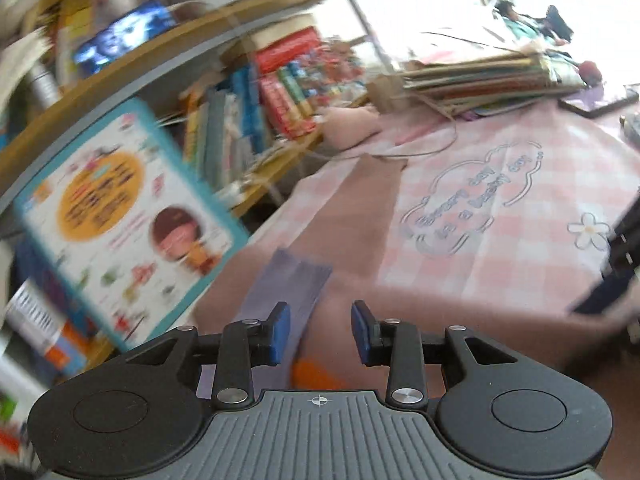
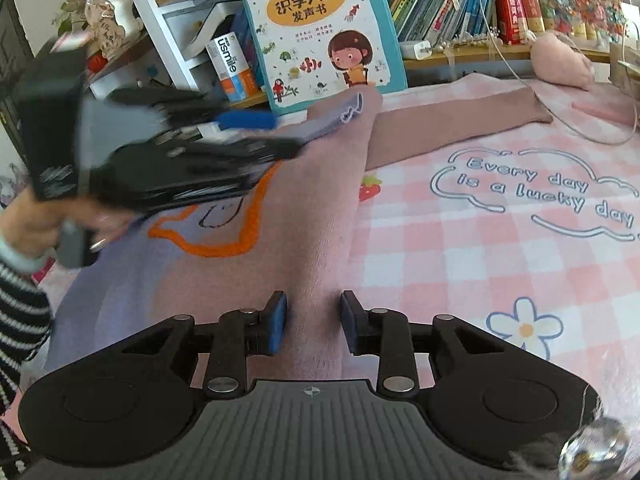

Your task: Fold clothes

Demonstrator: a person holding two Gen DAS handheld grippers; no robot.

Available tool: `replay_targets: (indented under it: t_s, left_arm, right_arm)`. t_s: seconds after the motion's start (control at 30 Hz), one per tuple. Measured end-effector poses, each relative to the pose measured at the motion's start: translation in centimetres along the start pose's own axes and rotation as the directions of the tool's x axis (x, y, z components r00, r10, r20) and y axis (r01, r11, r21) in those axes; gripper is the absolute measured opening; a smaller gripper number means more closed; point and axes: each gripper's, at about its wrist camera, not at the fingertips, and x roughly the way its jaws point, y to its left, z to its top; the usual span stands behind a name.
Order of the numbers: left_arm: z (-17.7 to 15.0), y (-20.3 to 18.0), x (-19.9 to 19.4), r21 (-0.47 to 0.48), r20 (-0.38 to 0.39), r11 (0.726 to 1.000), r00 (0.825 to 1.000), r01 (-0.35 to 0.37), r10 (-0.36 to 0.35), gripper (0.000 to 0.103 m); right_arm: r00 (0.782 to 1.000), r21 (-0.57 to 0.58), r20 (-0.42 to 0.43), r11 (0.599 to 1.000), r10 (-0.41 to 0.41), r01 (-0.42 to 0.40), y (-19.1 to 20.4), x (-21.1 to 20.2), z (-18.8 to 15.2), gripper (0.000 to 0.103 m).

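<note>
A pink sweater (image 2: pixel 320 208) with a lilac panel and an orange outline print lies flat on the pink checked cloth (image 2: pixel 480 264). One sleeve (image 2: pixel 452 128) stretches out to the right, and a lilac cuff (image 2: pixel 340 118) lies near the top. My right gripper (image 2: pixel 313 322) is open and empty, low over the sweater's lower body. My left gripper (image 1: pixel 320 330) is open and empty over the sweater near the lilac cuff (image 1: pixel 288 284). The left gripper also shows, blurred, in the right wrist view (image 2: pixel 248 132). The sleeve shows in the left wrist view (image 1: pixel 360 200).
A shelf of books (image 2: pixel 460 4) runs along the far edge, with a large picture book (image 2: pixel 320 28) leaning against it. A pink plush (image 2: pixel 560 60) and a thin cable (image 2: pixel 592 136) lie at the back right. A stack of books (image 1: pixel 480 76) and a phone (image 1: pixel 600 102) lie on the cloth.
</note>
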Motion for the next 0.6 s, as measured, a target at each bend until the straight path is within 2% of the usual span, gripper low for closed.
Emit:
replay_targets:
  t_s: [0.1,0.17,0.2,0.23,0.3,0.4,0.53,0.6]
  left_arm:
    - [-0.1,-0.6,2.4,0.033,-0.026,0.998,0.998,-0.060,0.061,0.035]
    - [-0.2,-0.2,3.4,0.015,-0.037,0.994,0.994,-0.107,0.107,0.030]
    - [-0.3,0.3,3.6,-0.003,-0.034,0.993,0.993,-0.115,0.115,0.010]
    - [-0.4,0.7,3.7,-0.023,-0.030,0.992,0.992,-0.120,0.120,0.006]
    - [-0.8,2.2,2.3,-0.075,0.017,0.986,0.988,-0.150,0.151,0.006]
    - [-1.9,5.7,-1.8,-0.168,0.076,0.970,0.978,-0.177,0.192,0.006]
    - [-5.6,11.6,-8.1,-0.286,0.045,0.913,0.948,-0.290,0.316,0.006]
    - [-8.4,14.7,-10.9,-0.340,-0.022,0.860,0.918,-0.380,0.397,0.006]
  right_arm:
    - [1.000,-0.003,0.003,1.000,0.009,-0.009,-0.1,0.0,0.0,0.029]
    - [1.000,-0.003,0.001,1.000,0.015,-0.015,-0.2,-0.1,0.0,0.030]
    - [1.000,-0.006,-0.001,1.000,0.015,-0.015,-0.2,-0.1,0.0,0.030]
    - [1.000,-0.011,-0.003,1.000,0.015,-0.015,-0.1,0.0,0.0,0.030]
    - [1.000,-0.024,-0.006,1.000,0.009,-0.009,0.1,0.0,0.0,0.030]
    - [1.000,-0.040,-0.012,0.999,-0.003,0.002,0.4,0.0,0.0,0.030]
    - [1.000,-0.058,-0.024,0.998,-0.016,0.015,0.7,0.2,0.1,0.032]
    - [0.999,-0.072,-0.031,0.997,-0.026,0.023,0.9,0.4,0.2,0.033]
